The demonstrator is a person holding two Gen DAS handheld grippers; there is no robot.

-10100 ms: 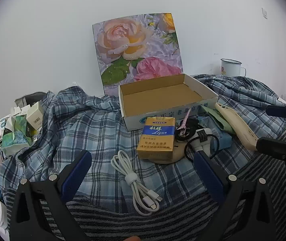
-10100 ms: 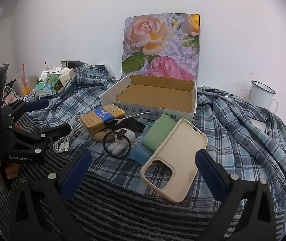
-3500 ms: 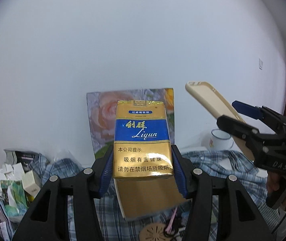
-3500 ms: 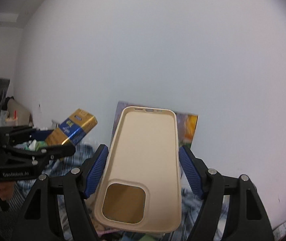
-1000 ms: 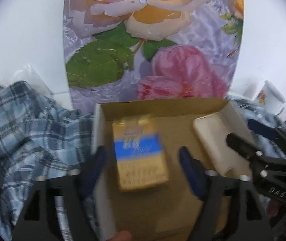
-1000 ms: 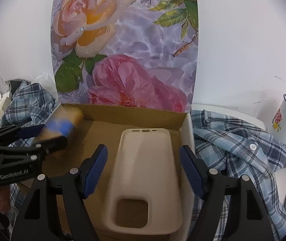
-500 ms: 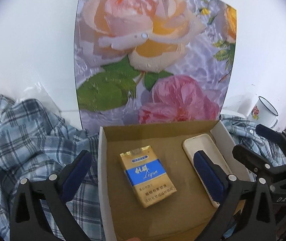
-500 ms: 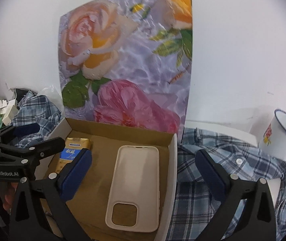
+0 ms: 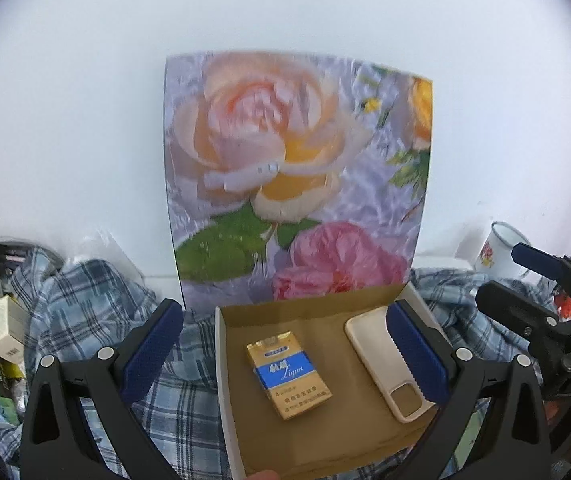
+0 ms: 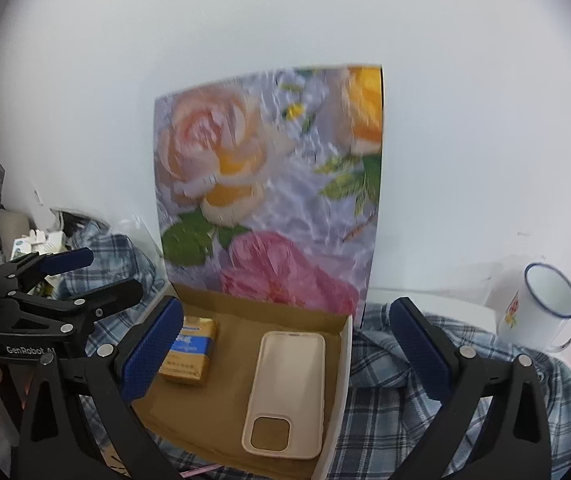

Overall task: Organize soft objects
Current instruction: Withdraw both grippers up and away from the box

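Both grippers hang over the box (image 9: 221, 364) with jaws spread wide and nothing between them: left gripper (image 9: 285, 354), right gripper (image 10: 287, 346). The gold pack (image 9: 288, 376) and beige phone case (image 10: 285, 390) lie flat inside, side by side, apart

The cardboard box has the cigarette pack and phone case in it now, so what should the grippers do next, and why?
Probably draw both back from the cardboard box and look for the next item outside it. The cigarette pack and phone case lie flat inside, apart from each other. The left gripper and right gripper are open and empty, so nothing is left to release here.
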